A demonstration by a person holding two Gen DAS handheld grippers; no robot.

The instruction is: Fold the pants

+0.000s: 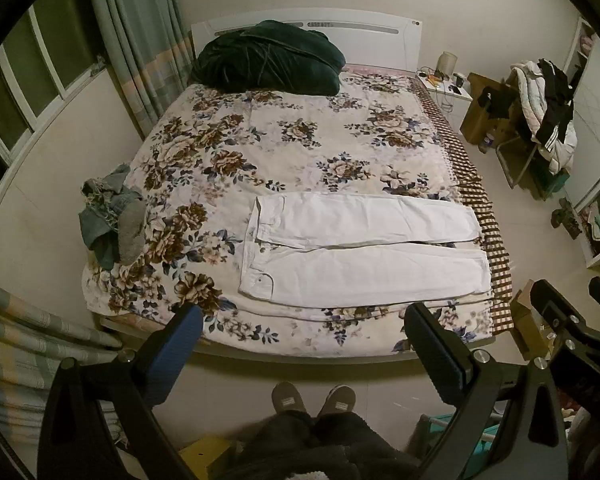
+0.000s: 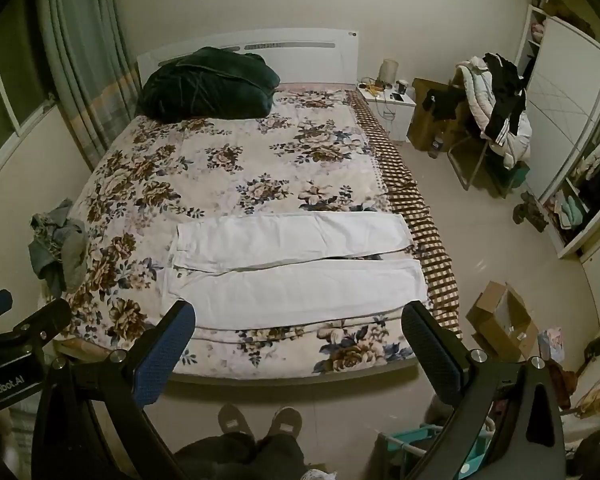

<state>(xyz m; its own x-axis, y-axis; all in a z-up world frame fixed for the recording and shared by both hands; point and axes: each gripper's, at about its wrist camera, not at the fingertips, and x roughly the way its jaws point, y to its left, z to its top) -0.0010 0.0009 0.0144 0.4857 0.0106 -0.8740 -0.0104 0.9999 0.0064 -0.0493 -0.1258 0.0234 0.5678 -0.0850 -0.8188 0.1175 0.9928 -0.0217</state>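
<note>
White pants [image 1: 360, 248] lie flat on the floral bed [image 1: 300, 140], waistband to the left, both legs stretched to the right, near the bed's front edge. They also show in the right wrist view [image 2: 296, 264]. My left gripper [image 1: 304, 320] is open and empty, held above the floor in front of the bed. My right gripper [image 2: 300, 320] is open and empty, at about the same height beside it. The right gripper shows at the right edge of the left wrist view [image 1: 572, 312]. Both are well short of the pants.
A crumpled grey-blue garment [image 1: 112, 220] lies at the bed's left edge. A dark green blanket [image 1: 268, 60] sits by the headboard. A chair piled with clothes [image 2: 496, 108], a nightstand [image 2: 388, 108], cardboard boxes [image 2: 500, 320] and a wardrobe [image 2: 572, 120] stand on the right. My feet [image 1: 312, 400] are on the floor.
</note>
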